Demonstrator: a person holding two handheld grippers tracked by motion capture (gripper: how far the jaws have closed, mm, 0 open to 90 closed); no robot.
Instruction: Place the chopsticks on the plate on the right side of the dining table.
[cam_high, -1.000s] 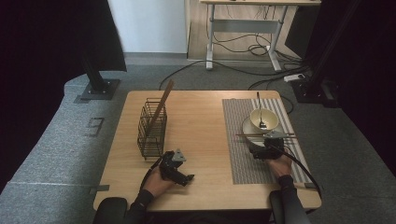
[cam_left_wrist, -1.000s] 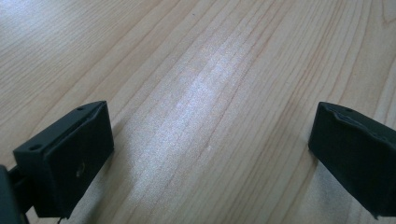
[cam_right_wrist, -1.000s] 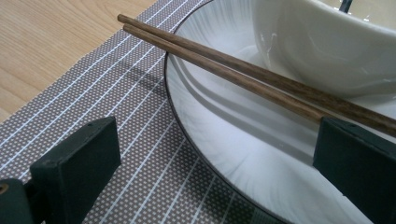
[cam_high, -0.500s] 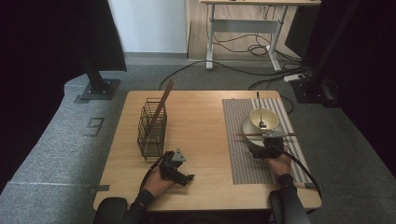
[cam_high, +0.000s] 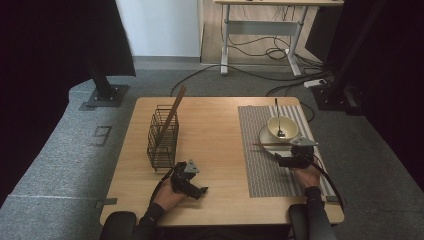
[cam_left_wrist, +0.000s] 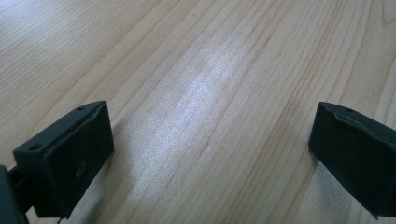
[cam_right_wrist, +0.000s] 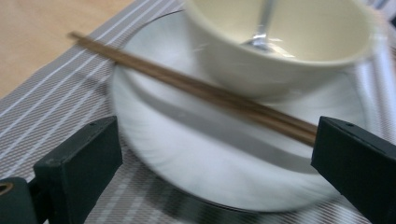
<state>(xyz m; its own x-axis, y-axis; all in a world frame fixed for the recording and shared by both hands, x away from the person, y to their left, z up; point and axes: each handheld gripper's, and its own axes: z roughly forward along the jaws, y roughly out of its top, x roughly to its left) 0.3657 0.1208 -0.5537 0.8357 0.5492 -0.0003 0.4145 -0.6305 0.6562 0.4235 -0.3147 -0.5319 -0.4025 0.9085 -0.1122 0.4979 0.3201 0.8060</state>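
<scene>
Dim room edges, glare on table (cam_left_wrist: 196, 88), blurred bowl (cam_right_wrist: 280, 42)

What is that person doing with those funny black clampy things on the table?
A person holds a gripper in each hand. The right gripper is open and sits close to a chopstick that lies across a white plate, beside a cream bowl with a spoon in it. It looks ready to pick the chopstick up, though nothing is grabbed yet. The left gripper rests open over bare wood, near a wire basket with another chopstick in it.
</scene>
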